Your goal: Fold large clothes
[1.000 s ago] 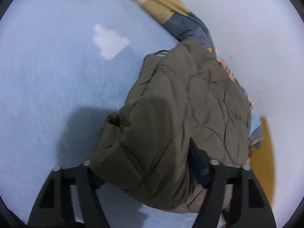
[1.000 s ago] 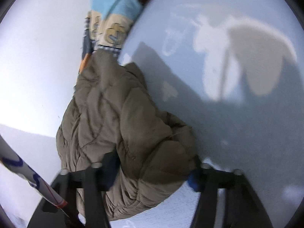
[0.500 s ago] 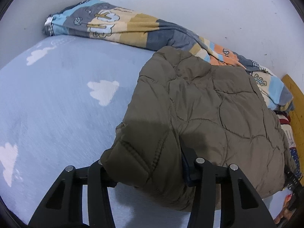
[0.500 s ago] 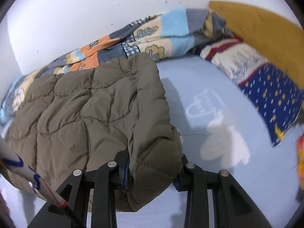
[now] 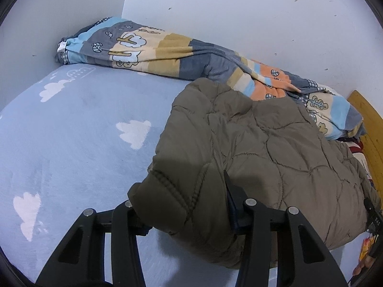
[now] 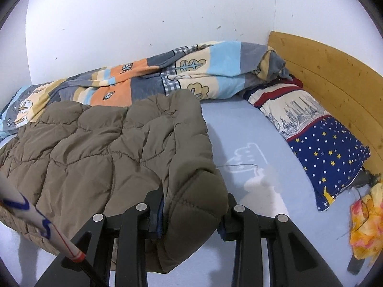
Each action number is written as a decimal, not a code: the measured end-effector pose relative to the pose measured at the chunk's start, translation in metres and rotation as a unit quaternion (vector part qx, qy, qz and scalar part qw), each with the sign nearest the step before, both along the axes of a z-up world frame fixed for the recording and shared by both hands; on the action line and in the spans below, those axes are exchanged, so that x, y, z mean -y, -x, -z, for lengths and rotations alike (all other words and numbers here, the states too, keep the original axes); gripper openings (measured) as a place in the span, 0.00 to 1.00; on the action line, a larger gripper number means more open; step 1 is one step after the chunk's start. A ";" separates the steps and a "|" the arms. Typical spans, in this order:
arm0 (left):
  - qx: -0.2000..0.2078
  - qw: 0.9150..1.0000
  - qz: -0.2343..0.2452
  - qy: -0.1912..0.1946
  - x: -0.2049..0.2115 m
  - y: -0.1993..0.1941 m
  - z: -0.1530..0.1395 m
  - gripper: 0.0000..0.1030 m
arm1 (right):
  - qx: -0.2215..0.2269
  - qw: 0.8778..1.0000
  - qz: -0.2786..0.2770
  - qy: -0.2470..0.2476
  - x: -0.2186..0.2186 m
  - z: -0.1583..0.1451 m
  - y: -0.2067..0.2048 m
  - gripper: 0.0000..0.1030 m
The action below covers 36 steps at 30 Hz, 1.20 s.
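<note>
**A:** What is on the bed, and where?

**B:** An olive-brown quilted jacket (image 5: pixel 263 148) lies across the middle of a bed covered by a light blue sheet (image 5: pixel 71 131) printed with white clouds. The jacket's far edge touches a rumpled patchwork blanket (image 5: pixel 167 52) that runs along the bed's far edge, against a white wall (image 6: pixel 143 19). Its near edge is lifted off the sheet.

**A:** What lifts it?

**B:** Two hand-held black grippers. The left gripper (image 5: pixel 184 203) has a thick fold of the jacket's near corner, at a stitched seam, pinched between its jaws. The jaws have just closed further and stand partly apart, filled by the padded fabric. The right gripper (image 6: pixel 191 205) clamps a rounded, puffy bunch at the jacket's other near corner; its jaws too have just narrowed and are pressed into the padding on both sides.

**A:** Is anything else nearby?

**B:** In the right wrist view, a pillow (image 6: pixel 318 148) with a navy starred end and a pale end with a skyline print lies at the head of the bed, against a wooden headboard (image 6: pixel 335 71), well apart from the jacket. An orange and yellow item (image 6: pixel 366 227) sits at the right edge of that view; I cannot tell what it is. A white cord (image 6: pixel 36 217) with blue and red markings crosses the lower left corner of that view.
</note>
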<state>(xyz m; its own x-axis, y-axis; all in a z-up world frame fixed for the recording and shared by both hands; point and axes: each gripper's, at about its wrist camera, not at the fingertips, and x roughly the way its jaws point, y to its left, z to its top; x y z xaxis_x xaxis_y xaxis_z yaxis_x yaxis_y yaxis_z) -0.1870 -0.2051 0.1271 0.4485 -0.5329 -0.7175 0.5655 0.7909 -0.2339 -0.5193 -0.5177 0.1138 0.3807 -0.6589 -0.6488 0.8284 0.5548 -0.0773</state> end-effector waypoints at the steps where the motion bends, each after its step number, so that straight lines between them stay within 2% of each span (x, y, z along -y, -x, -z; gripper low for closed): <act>1: 0.000 1.000 0.000 0.001 -0.002 0.001 -0.002 0.45 | 0.000 1.000 -0.001 0.002 -0.003 -0.002 0.001 0.34; 11: 0.001 1.000 -0.001 0.019 -0.038 0.029 -0.024 0.44 | 0.010 1.000 -0.017 0.015 -0.031 -0.029 0.025 0.34; 19: 0.002 0.999 -0.007 0.036 -0.077 0.063 -0.036 0.44 | 0.034 0.999 -0.024 0.010 -0.067 -0.046 0.063 0.34; 36: -0.010 0.999 -0.006 0.031 -0.150 0.124 -0.021 0.44 | 0.050 0.998 -0.021 -0.022 -0.133 -0.033 0.131 0.34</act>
